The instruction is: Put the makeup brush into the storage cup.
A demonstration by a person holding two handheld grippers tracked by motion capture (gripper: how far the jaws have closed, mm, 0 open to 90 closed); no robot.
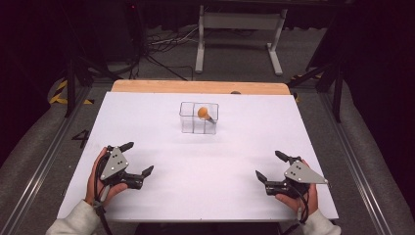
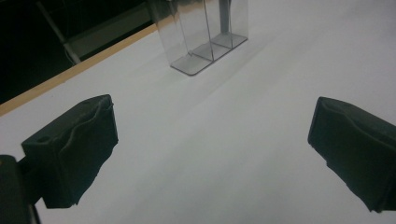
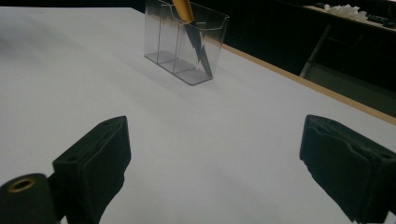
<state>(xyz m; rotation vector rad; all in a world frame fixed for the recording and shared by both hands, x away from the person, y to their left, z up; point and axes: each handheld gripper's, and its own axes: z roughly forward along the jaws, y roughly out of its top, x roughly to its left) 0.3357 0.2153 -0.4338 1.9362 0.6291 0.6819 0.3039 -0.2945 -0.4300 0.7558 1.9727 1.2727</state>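
White table (image 1: 195, 166), wooden strip along its far edge. Clear plastic holder (image 1: 198, 118) stands upright toward the far side, about midway left to right; divided into compartments. Inside it an orange-handled tool (image 1: 204, 113), dark lower part pointing down, leaning on a tilt, orange end up above the rim. In the right gripper view the holder (image 3: 184, 44) shows three compartments side by side, and the tool (image 3: 187, 14) slants down to the base of the end compartment on that view's right. In the left gripper view the holder's (image 2: 205, 35) lower half shows far ahead, a dark shaft just visible inside.

Left gripper (image 1: 136, 157) at the near left of the table, held in a hand (image 1: 95, 178), grey plate on top. Jaws spread wide, nothing between them; bare table in the gap. Well apart from the holder.

Right gripper (image 1: 270, 165) at the near right, held in the other hand (image 1: 298, 198), grey plate on top. Jaws likewise released, wide apart, grasping nothing. Also well apart from the holder.

Both grippers point inward and toward the far side
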